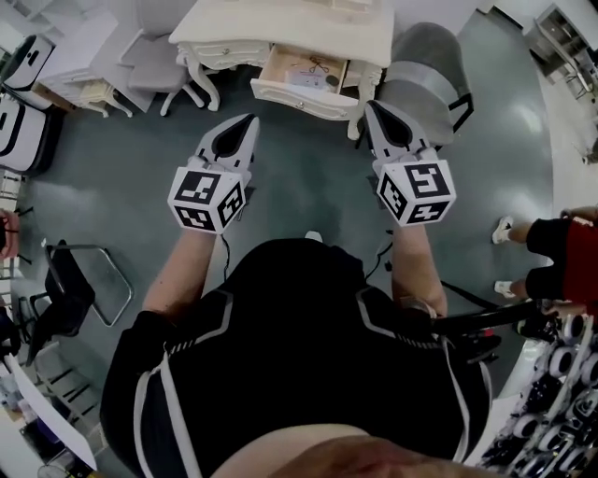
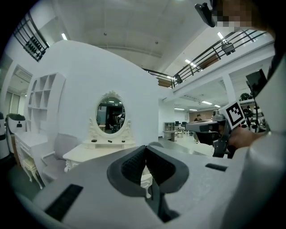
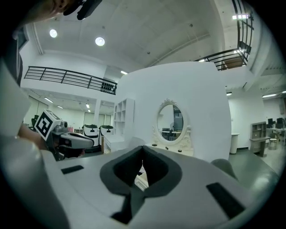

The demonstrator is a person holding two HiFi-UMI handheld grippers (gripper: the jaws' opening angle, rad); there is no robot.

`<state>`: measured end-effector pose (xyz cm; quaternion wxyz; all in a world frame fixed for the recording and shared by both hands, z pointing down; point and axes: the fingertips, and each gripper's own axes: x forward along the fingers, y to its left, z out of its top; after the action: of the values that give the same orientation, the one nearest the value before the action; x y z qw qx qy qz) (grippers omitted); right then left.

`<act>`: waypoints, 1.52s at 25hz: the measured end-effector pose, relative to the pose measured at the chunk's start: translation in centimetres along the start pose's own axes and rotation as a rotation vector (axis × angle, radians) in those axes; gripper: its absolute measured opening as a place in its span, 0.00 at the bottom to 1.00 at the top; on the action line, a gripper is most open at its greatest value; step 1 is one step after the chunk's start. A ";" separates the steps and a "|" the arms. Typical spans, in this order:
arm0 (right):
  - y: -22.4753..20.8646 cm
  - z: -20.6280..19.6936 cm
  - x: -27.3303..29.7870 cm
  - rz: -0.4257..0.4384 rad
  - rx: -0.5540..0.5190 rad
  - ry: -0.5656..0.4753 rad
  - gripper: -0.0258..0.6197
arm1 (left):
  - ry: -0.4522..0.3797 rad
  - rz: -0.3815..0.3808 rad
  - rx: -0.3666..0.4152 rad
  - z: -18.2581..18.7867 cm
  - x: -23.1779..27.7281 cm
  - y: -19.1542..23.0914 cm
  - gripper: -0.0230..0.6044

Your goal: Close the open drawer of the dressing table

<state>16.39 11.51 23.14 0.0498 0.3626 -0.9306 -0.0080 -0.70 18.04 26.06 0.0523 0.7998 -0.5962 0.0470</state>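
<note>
A cream dressing table [image 1: 280, 28] stands ahead at the top of the head view, its drawer [image 1: 304, 79] pulled out with papers inside. My left gripper [image 1: 250, 119] is shut and empty, held in the air short of the drawer's left end. My right gripper [image 1: 367, 105] is also shut and empty, close to the table's right front leg. In the left gripper view the shut left gripper [image 2: 146, 148] points at the table [image 2: 100, 151] with its oval mirror [image 2: 110, 115]. The right gripper [image 3: 142, 149] likewise faces the mirror [image 3: 170, 121].
A grey chair [image 1: 425, 79] stands right of the table, another pale chair [image 1: 154, 61] to its left. A black folding chair [image 1: 79, 285] is at my left. A person's legs [image 1: 537, 252] show at the right edge. White shelving [image 3: 123, 118] stands left of the table.
</note>
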 end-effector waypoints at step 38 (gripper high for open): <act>-6.1 -26.2 26.8 -0.246 0.150 0.432 0.05 | 0.333 -0.231 -0.019 -20.2 26.3 23.0 0.04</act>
<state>3.41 -10.56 51.22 0.2190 0.4691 -0.8452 0.1325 -15.51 -10.67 50.27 0.1627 0.8436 -0.4838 0.1668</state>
